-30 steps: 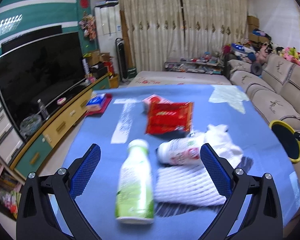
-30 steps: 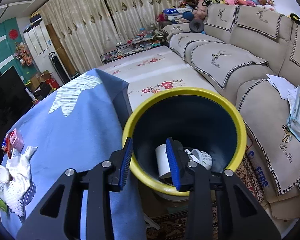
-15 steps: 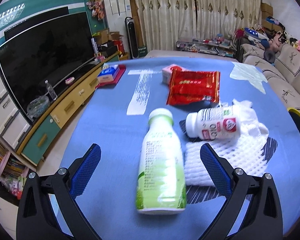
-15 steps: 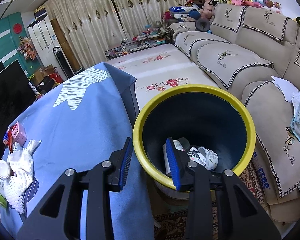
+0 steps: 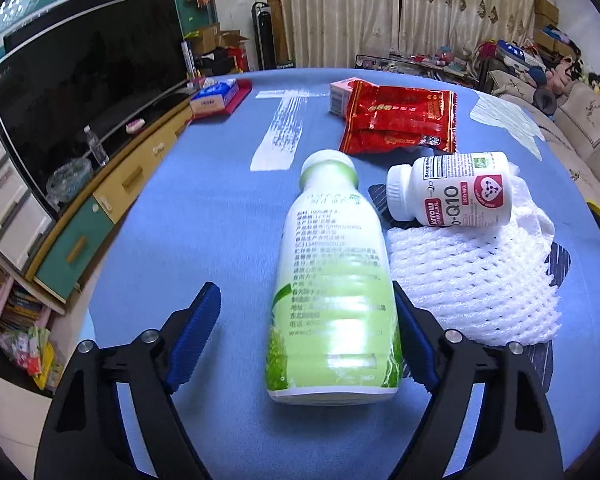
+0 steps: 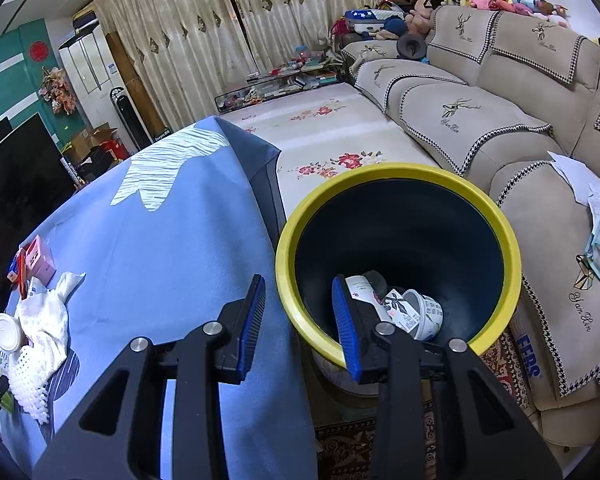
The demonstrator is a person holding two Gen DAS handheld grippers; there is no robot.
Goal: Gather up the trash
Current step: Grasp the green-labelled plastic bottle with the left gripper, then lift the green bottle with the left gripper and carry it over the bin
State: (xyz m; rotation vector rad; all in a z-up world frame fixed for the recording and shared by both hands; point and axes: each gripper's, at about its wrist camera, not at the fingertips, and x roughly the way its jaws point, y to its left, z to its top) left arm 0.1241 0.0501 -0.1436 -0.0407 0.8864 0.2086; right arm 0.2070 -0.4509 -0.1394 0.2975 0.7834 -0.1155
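1. One green bottle (image 5: 332, 280) lies on its side on the blue surface (image 5: 204, 208), cap pointing away.
2. The left gripper (image 5: 306, 340) is spread wide around the bottle's base; the right pad touches it, the left pad stands clear.
3. Just right of the bottle: one white pill jar (image 5: 452, 190) on its side, resting on one foam net (image 5: 472, 284).
4. Beyond the bottle: one red packet (image 5: 400, 120).
5. The right gripper (image 6: 300, 320) is parted and holds nothing, over the rim of one yellow bin (image 6: 496, 216) beside the surface, well apart from the bottle.
6. The bin holds a few cups.
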